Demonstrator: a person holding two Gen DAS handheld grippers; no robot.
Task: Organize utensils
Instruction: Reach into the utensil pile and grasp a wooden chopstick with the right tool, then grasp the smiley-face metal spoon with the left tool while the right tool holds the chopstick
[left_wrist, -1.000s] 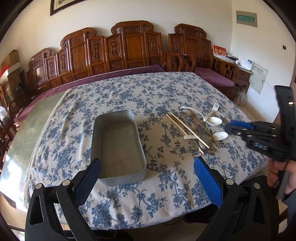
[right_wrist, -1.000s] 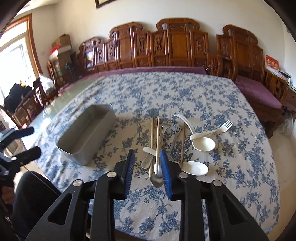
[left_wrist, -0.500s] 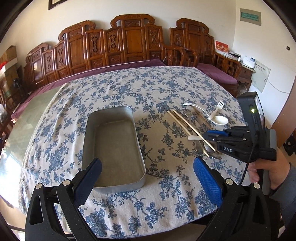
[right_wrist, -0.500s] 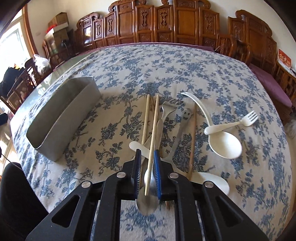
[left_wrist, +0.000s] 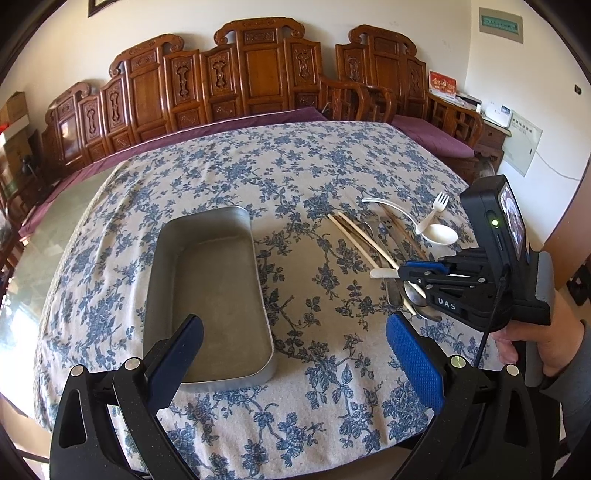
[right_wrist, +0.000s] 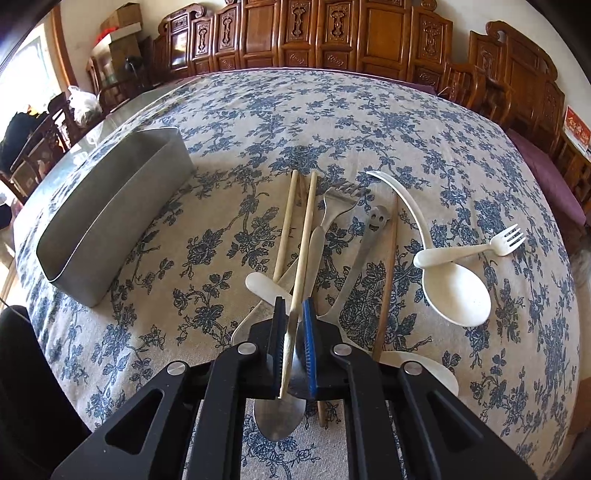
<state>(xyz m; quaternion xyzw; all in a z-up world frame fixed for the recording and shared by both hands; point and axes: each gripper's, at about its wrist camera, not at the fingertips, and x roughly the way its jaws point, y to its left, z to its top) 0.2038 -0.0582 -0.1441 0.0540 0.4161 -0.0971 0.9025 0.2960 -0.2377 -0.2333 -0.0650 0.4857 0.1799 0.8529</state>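
The right wrist view looks straight down on the pile of forks, spoons and sticks. The right claw (right_wrist: 294, 343) is closing, its blue pads narrow around one pale chopstick (right_wrist: 303, 243). The stick runs away from the claw, and its near end pokes back between the pads. A metal spoon (right_wrist: 279, 415) lies under the claw. A white spoon (right_wrist: 448, 284) and a white fork (right_wrist: 491, 247) lie to the claw's right, apart from it.

The left wrist view shows what that one cannot: the person's hand (left_wrist: 532, 343) holding the right claw's handle, tipped down at the pile. It also shows the left claw (left_wrist: 291, 350) wide open with nothing in it. The metal tray (left_wrist: 207, 291) sits on the flowered surface (left_wrist: 295, 173), just in front of the left claw's left pad.
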